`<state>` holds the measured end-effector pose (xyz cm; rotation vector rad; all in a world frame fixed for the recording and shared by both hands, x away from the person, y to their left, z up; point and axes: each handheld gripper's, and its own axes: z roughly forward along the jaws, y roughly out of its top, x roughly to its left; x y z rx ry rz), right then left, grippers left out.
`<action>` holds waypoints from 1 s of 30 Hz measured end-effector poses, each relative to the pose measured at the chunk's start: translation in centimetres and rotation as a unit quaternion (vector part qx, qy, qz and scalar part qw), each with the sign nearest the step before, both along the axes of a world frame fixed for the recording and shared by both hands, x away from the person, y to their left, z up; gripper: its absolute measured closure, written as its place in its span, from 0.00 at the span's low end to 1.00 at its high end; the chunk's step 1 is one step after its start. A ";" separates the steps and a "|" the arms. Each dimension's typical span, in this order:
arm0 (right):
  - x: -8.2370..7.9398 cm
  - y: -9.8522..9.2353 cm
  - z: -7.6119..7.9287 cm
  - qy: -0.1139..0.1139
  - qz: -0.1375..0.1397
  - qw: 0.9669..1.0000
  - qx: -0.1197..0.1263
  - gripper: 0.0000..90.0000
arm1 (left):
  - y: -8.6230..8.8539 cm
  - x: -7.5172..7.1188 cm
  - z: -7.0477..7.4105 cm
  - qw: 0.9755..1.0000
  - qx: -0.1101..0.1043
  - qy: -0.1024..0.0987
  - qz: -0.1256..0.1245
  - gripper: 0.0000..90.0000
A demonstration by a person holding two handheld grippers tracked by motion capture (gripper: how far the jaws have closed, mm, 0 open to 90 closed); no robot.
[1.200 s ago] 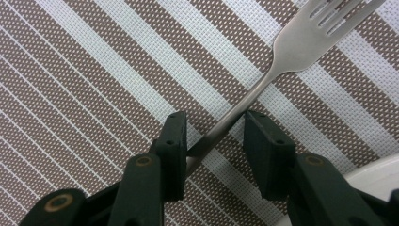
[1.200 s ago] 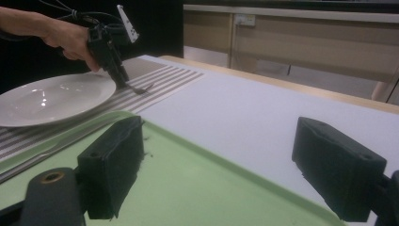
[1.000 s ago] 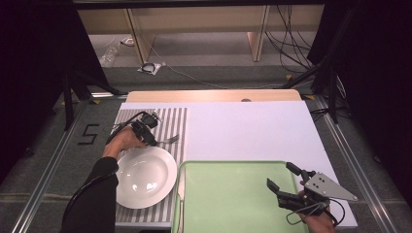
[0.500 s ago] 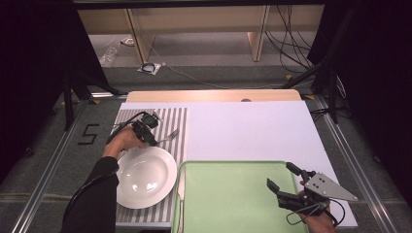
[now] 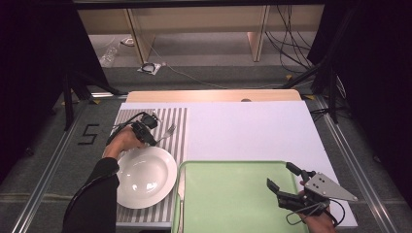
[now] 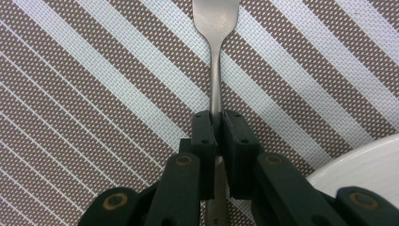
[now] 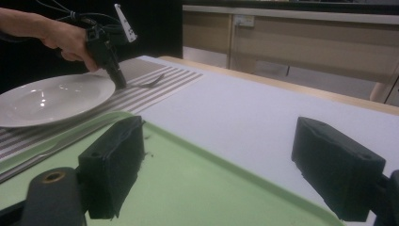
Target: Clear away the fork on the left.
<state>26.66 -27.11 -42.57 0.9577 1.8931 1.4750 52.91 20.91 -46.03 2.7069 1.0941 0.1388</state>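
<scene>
On the striped placemat [image 5: 177, 127] at the table's left, my left gripper [image 6: 215, 123] has just been closing its jaws and now pinches the fork [image 6: 214, 56] by its handle, the fork lying flat with its head pointing away from me. Just beside it sits the white plate [image 5: 145, 177]. The only writing I can read is a "5" [image 5: 88, 134] marked on the floor left of the table, seen from the high view. The left gripper view gives me the mat's weave and the pads pressing the handle, which the high view cannot resolve. My right gripper [image 5: 283, 180] hangs with its jaws spread wide and nothing between them over the green tray [image 5: 233, 204]; its own view shows a knife [image 7: 44, 151] along the tray's near rim.
</scene>
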 end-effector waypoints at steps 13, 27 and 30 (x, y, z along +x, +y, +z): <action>0.0 0.0 0.0 0.001 -0.001 1.000 -0.002 0.20 | 0.2 -0.1 1.5 0.996 0.032 -0.078 -0.001 0.93; 0.0 0.1 0.0 0.003 -0.002 1.000 -0.001 0.20 | 1.0 -0.9 4.4 0.994 0.041 -0.100 0.012 0.93; 0.0 0.1 -0.1 0.003 -0.001 1.000 -0.001 0.20 | 0.7 -1.2 5.2 0.994 0.043 -0.102 0.016 0.93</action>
